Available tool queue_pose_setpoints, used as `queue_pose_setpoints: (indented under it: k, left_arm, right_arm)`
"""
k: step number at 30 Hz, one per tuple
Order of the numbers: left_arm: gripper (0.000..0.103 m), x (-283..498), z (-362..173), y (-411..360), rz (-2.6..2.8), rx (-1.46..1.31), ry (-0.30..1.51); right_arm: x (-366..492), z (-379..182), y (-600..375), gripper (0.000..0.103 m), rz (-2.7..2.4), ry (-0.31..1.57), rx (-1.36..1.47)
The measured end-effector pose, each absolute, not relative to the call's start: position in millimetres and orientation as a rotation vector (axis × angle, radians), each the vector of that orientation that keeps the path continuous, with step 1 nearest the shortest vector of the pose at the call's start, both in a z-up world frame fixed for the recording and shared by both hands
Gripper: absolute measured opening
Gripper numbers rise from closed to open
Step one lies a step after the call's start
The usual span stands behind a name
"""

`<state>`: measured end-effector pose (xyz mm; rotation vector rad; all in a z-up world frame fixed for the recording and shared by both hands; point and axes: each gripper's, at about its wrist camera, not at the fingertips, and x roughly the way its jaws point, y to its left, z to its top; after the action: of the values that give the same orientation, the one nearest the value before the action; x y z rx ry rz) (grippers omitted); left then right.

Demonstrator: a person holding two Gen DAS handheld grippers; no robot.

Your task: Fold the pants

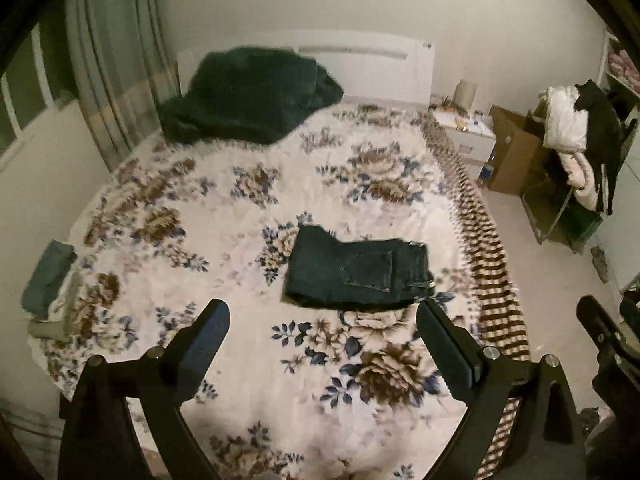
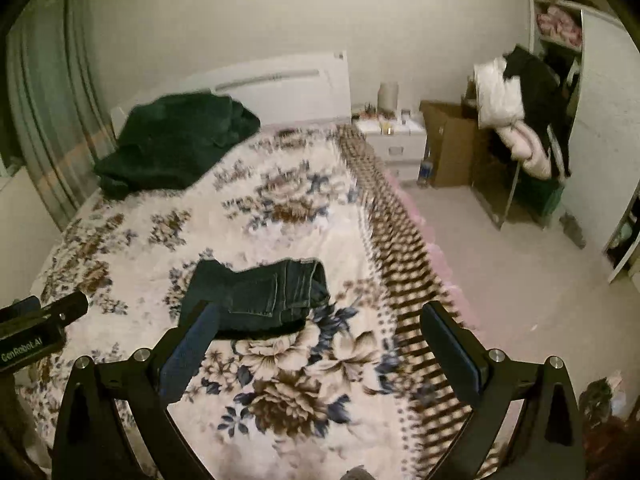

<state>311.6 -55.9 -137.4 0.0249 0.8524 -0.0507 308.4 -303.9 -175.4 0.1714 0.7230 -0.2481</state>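
A pair of dark blue jeans (image 1: pixel 356 272) lies folded into a compact rectangle on the floral bedspread (image 1: pixel 224 216), back pocket up. It also shows in the right wrist view (image 2: pixel 256 296). My left gripper (image 1: pixel 322 312) is open and empty, held above the bed just short of the jeans. My right gripper (image 2: pixel 320 316) is open and empty, with its left finger (image 2: pixel 192 344) over the jeans' near edge in view. The right gripper's tip shows at the right edge of the left wrist view (image 1: pixel 600 328).
A dark green blanket (image 1: pixel 248 96) is heaped by the white headboard (image 1: pixel 360 60). Folded grey-green clothing (image 1: pixel 48 276) lies at the bed's left edge. A nightstand (image 2: pixel 396 140), cardboard boxes (image 2: pixel 452 144) and a chair piled with clothes (image 2: pixel 524 120) stand right of the bed.
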Motion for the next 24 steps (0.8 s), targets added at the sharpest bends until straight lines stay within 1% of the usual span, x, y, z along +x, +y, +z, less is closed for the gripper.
queue_pose_setpoints:
  k: [5, 11, 16, 24]
  left_arm:
    - [0.096, 243.2, -68.5, -65.6, -0.009, 0.02, 0.807]
    - [0.096, 189.8, -18.0, -69.5, 0.006, 0.004, 0.781]
    - [0.096, 166.7, 1.3, -68.2, 0.024, 0.014, 0.773]
    - [0.096, 155.9, 10.8, -62.6, 0.019, 0.026, 0.765]
  right_arm:
    - [237.4, -82.9, -302.0, 0.103, -0.226, 0.656, 0.14]
    - [162.6, 2.7, -301.2, 0.103, -0.187, 0.622, 0.113]
    - [115.0, 48.8, -296.5, 0.103, -0.162, 0.602, 0.105]
    - [87.7, 84.7, -279.3, 0.103, -0.142, 0.609, 0.103]
